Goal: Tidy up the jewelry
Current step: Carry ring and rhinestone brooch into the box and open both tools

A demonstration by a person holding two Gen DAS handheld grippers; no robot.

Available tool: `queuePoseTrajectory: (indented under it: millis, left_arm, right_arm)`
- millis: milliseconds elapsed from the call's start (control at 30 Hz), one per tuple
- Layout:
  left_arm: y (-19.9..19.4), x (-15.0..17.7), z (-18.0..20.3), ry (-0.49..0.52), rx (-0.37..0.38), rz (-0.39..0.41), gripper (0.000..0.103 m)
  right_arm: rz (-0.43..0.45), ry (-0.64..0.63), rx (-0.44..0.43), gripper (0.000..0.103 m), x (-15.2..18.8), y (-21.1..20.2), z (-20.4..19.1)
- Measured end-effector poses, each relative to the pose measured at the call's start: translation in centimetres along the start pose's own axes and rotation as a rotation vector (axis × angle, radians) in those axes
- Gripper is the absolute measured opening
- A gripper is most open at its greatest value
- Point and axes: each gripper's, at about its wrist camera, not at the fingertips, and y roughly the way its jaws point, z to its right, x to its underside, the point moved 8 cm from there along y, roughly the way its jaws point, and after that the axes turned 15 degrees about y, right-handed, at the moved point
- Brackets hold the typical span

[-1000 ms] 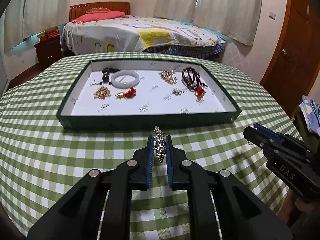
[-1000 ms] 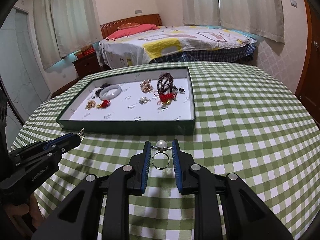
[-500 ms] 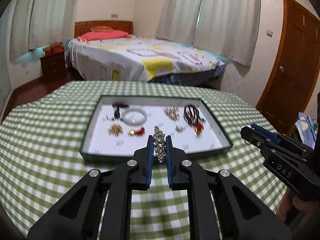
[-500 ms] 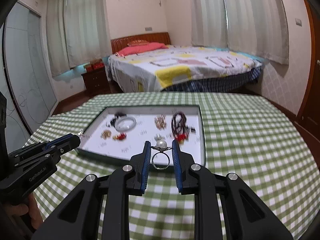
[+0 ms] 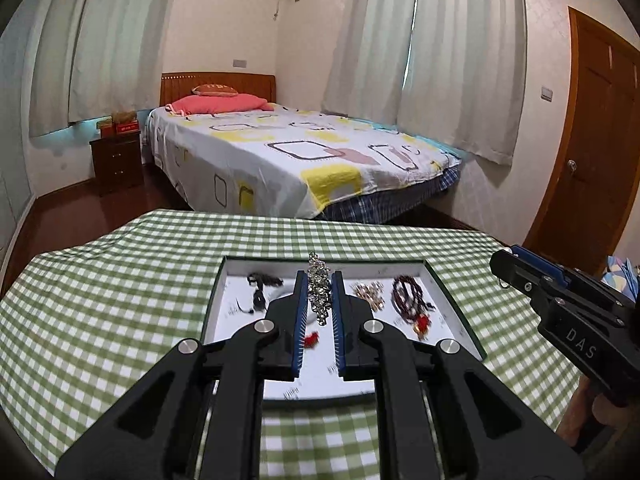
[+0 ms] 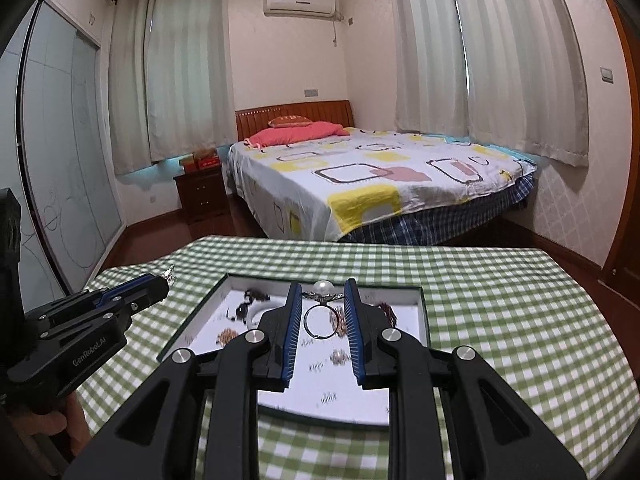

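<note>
My left gripper (image 5: 319,280) is shut on a silver rhinestone piece (image 5: 319,294) and holds it above the green-rimmed white tray (image 5: 456,304). My right gripper (image 6: 322,292) is shut on a pearl ring (image 6: 322,312), also held above the tray (image 6: 424,312). In the tray lie a dark red bead string (image 5: 408,294), a gold cluster (image 5: 368,291), a black piece (image 5: 262,282) and a red charm (image 5: 311,339). The right gripper shows at the right of the left wrist view (image 5: 505,268); the left gripper shows at the left of the right wrist view (image 6: 162,286).
The tray sits on a round table with a green checked cloth (image 5: 100,300). Beyond the table stand a bed (image 5: 288,160), a nightstand (image 5: 116,164) and a wooden door (image 5: 592,140) at the right.
Both grippers have risen and tilted up with their pieces still held; the tray now lies lower and under the fingers, and more of the room shows.
</note>
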Motion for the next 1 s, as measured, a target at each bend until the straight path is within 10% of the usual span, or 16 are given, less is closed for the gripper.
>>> queuePoseTrajectory:
  millis: [1000]
  left_arm:
    - [13.2, 9.3, -1.0, -0.028, 0.053, -0.297, 0.012]
  right_arm:
    - [-0.321, 0.014, 0.111, 0.022, 9.2, 12.0, 4.3]
